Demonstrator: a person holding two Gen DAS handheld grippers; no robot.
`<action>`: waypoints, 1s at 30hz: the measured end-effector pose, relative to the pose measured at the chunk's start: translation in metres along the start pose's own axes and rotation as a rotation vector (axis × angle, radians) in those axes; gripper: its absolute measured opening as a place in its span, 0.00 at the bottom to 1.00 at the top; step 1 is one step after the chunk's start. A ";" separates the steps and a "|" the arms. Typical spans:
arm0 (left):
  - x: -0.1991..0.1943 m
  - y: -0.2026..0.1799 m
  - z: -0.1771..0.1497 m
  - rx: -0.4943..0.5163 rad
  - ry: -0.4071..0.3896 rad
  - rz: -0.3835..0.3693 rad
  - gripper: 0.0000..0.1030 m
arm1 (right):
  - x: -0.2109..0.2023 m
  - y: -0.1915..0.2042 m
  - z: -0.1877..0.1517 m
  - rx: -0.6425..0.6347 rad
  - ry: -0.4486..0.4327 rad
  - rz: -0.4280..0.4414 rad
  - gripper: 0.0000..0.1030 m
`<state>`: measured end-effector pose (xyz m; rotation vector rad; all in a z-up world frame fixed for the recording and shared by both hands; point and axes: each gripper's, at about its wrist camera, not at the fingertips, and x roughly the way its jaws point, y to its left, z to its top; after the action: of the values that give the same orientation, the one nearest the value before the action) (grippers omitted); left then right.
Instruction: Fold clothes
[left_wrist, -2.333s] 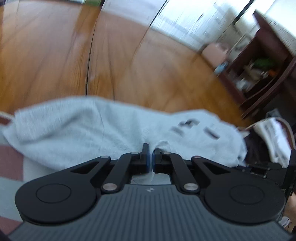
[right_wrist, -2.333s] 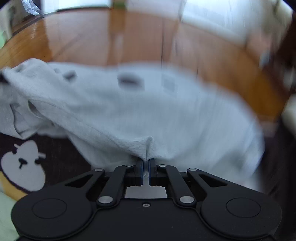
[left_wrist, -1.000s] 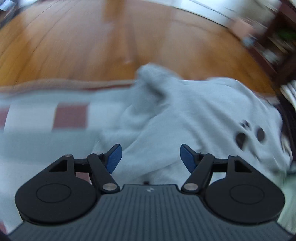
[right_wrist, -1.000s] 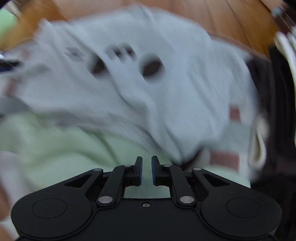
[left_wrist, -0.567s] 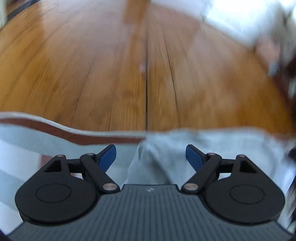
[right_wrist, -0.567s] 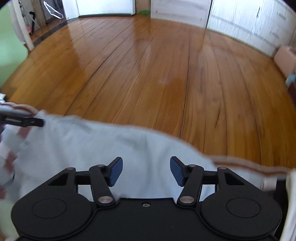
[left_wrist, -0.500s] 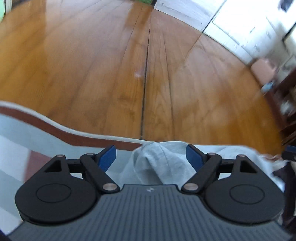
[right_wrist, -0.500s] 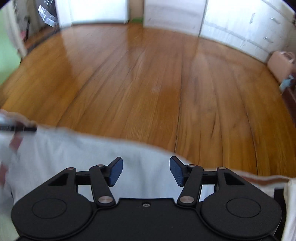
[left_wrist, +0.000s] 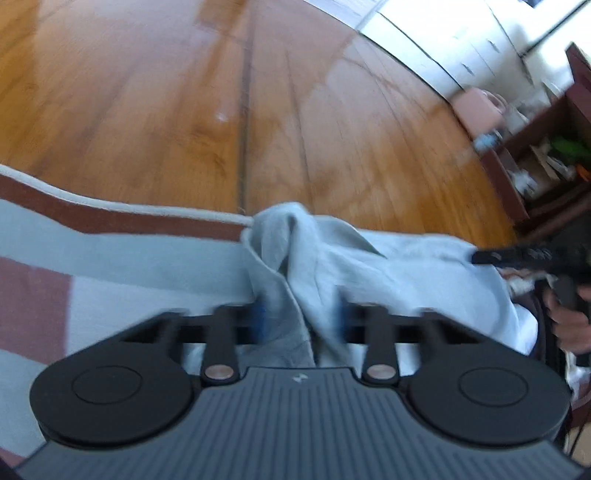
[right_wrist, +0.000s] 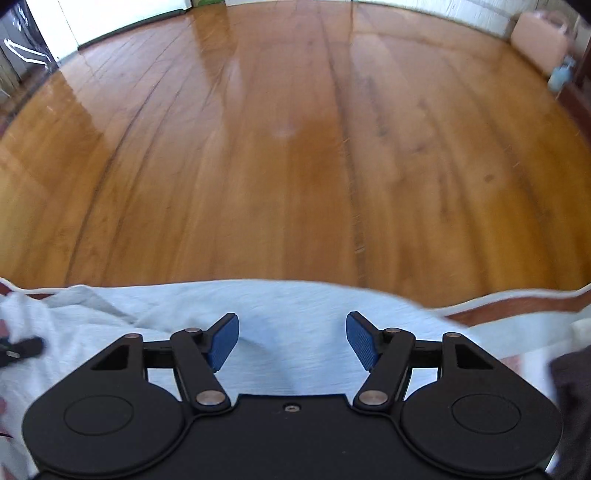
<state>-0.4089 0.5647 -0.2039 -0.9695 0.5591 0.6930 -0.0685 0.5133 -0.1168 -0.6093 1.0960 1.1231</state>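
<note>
A: Since half a second back, more of the pale blue garment (left_wrist: 388, 266) bunches between the left gripper (left_wrist: 299, 317) fingers, lying on the striped rug (left_wrist: 122, 258).
B: Yep, jaws apart. Right gripper (right_wrist: 292, 341) wide open above the cloth, wood floor (right_wrist: 295, 147) beyond.

pale grey-blue garment (left_wrist: 369, 266); rug (left_wrist: 110, 258) in grey-blue and maroon blocks, cream edge; honey-brown wooden floor (right_wrist: 295, 147); blue pads (right_wrist: 364, 345).
</note>
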 end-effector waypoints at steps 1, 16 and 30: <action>-0.004 -0.003 0.000 0.004 -0.003 -0.019 0.26 | 0.007 0.003 -0.002 -0.010 0.020 0.035 0.68; -0.088 -0.065 -0.054 0.177 0.160 -0.262 0.18 | -0.091 -0.020 -0.129 -0.123 -0.188 0.202 0.03; -0.102 -0.055 -0.048 0.183 0.078 -0.401 0.45 | -0.080 -0.020 -0.218 -0.438 0.351 0.114 0.07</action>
<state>-0.4407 0.4729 -0.1242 -0.9042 0.4682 0.2428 -0.1351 0.2900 -0.1294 -1.1320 1.1991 1.4047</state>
